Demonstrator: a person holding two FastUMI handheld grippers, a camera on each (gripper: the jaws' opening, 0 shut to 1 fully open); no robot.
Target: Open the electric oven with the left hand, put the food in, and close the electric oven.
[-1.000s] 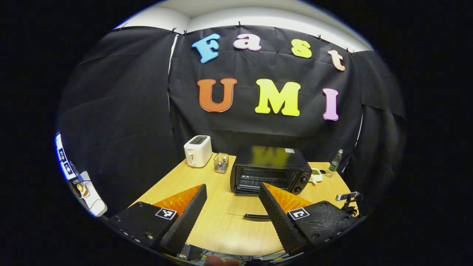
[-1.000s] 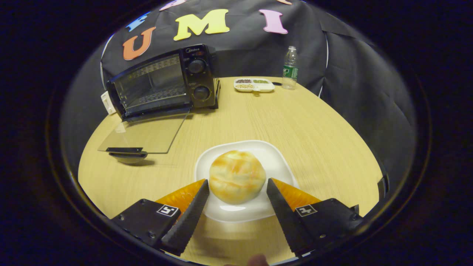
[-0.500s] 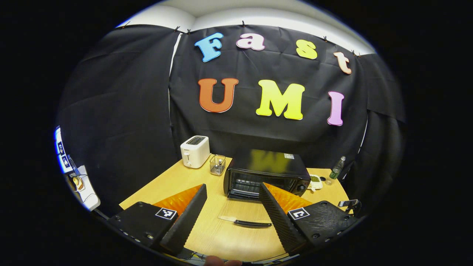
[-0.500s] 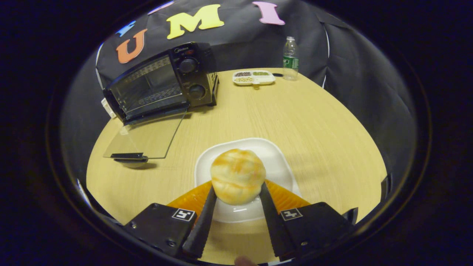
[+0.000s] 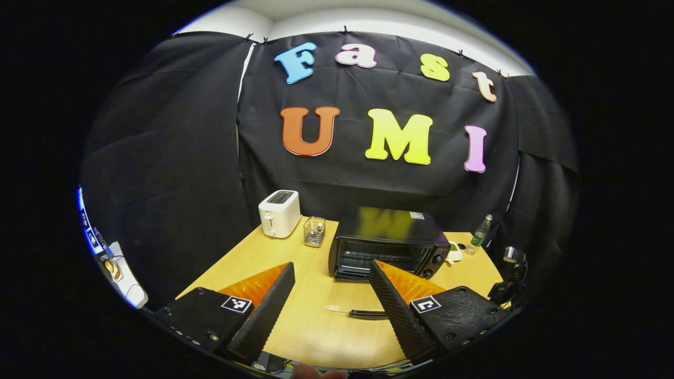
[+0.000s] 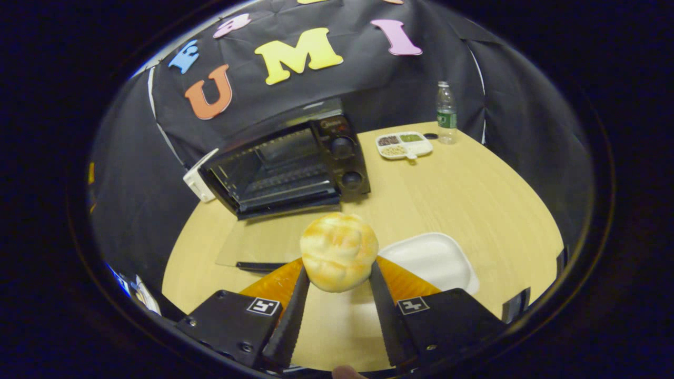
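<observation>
Toaster [image 5: 280, 213]: white, at the far left of the table [image 5: 310, 326], with a small wire basket [image 5: 314, 232] just beside it; no part in this task.

Left gripper [image 5: 329, 305]: jaws wide apart and empty, held back above the near edge of the table, facing the oven as it did a second ago.

Electric oven [image 6: 287, 168]: its glass door [image 6: 263, 245] is down flat toward the table, the rack inside in plain view. The opening step is done.

Bun [image 6: 339, 251]: the food. Half a second ago it sat on the white plate [image 6: 432, 258] with the fingers just closing on it; now it hangs clear above the table, between plate and oven mouth.

Right gripper [image 6: 337, 295]: jaws clamped on the bun from both sides, low on its body.

Plate: now bare, to the right of the bun.

Meaning for the task: the pick-up looks complete, so carrying the bun into the cavity comes next, I judge, and then shutting the door.

Far right: a divided snack tray [image 6: 404, 145] and a water bottle [image 6: 446, 113], well apart from the work.
</observation>
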